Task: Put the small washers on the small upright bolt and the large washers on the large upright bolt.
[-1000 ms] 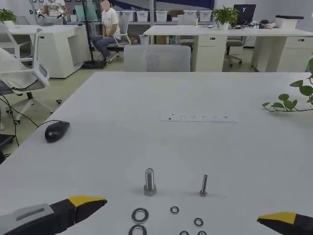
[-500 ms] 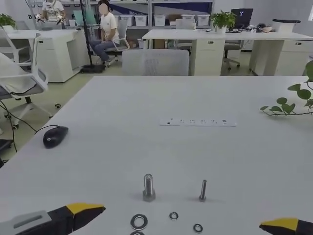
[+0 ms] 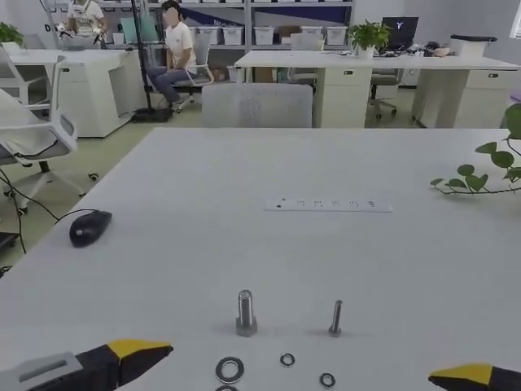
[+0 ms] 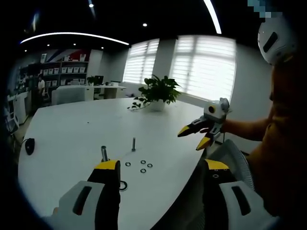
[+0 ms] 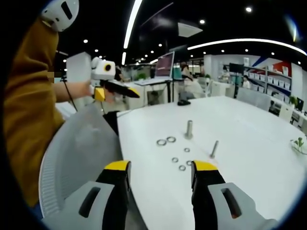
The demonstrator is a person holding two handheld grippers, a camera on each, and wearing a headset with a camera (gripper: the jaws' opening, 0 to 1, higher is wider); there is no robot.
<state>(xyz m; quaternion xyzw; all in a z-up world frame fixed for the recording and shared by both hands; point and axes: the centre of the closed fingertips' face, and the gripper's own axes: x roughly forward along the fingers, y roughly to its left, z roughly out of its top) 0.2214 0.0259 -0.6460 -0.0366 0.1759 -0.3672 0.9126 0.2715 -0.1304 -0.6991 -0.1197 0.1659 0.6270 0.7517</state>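
Note:
The large upright bolt [image 3: 246,314] and the thinner small upright bolt [image 3: 335,318] stand side by side on the white table [image 3: 260,244]. In front of them lie a large washer [image 3: 230,369] and small washers [image 3: 286,359]. In the right gripper view two large washers [image 5: 161,142] lie left of the large bolt [image 5: 189,129], and several small washers [image 5: 175,160] lie near the small bolt [image 5: 213,149]. My left gripper [image 4: 162,165] is open and empty, off the table's near edge. My right gripper [image 5: 161,166] is also open and empty, short of the washers.
A computer mouse [image 3: 89,226] lies at the left of the table, and a power strip [image 3: 327,204] is set into its middle. Plant sprigs [image 3: 476,175] reach in from the right. A grey chair back [image 5: 81,158] stands under my right gripper. Desks and seated people are beyond.
The head camera has tipped up a little, so bolts and washers sit lower in view. Both grippers hold at the bottom edge, open as before.

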